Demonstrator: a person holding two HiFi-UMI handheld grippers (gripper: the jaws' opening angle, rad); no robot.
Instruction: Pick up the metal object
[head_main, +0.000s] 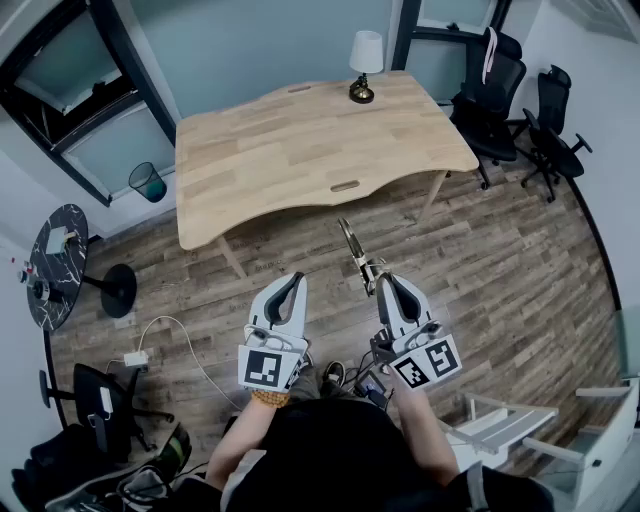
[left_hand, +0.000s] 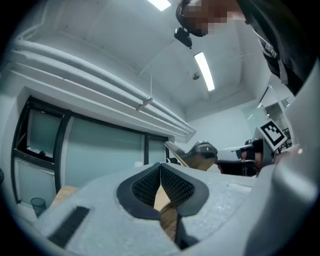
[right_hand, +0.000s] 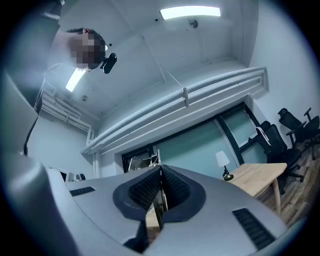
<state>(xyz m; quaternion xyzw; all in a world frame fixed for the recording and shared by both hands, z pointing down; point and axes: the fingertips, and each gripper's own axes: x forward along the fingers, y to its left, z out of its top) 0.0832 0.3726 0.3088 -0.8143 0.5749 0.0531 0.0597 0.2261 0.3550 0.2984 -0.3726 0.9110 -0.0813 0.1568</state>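
The metal object (head_main: 353, 247) is a thin, shiny, tongs-like piece. It sticks out forward from my right gripper (head_main: 385, 283), whose jaws are shut on its lower end, above the wooden floor in front of the table. In the right gripper view a metal strip (right_hand: 161, 202) runs between the pressed pads of the right gripper (right_hand: 160, 175). My left gripper (head_main: 293, 282) is level with it at the left, shut and with nothing in it. In the left gripper view its pads meet at the tips (left_hand: 160, 172), and the metal object (left_hand: 196, 153) shows just beyond.
A light wooden table (head_main: 300, 150) stands ahead with a small lamp (head_main: 364, 65) at its far edge. Black office chairs (head_main: 500, 90) are at the back right. A bin (head_main: 148, 182) and a round dark side table (head_main: 55, 265) stand left. A white frame (head_main: 520, 420) sits at the lower right.
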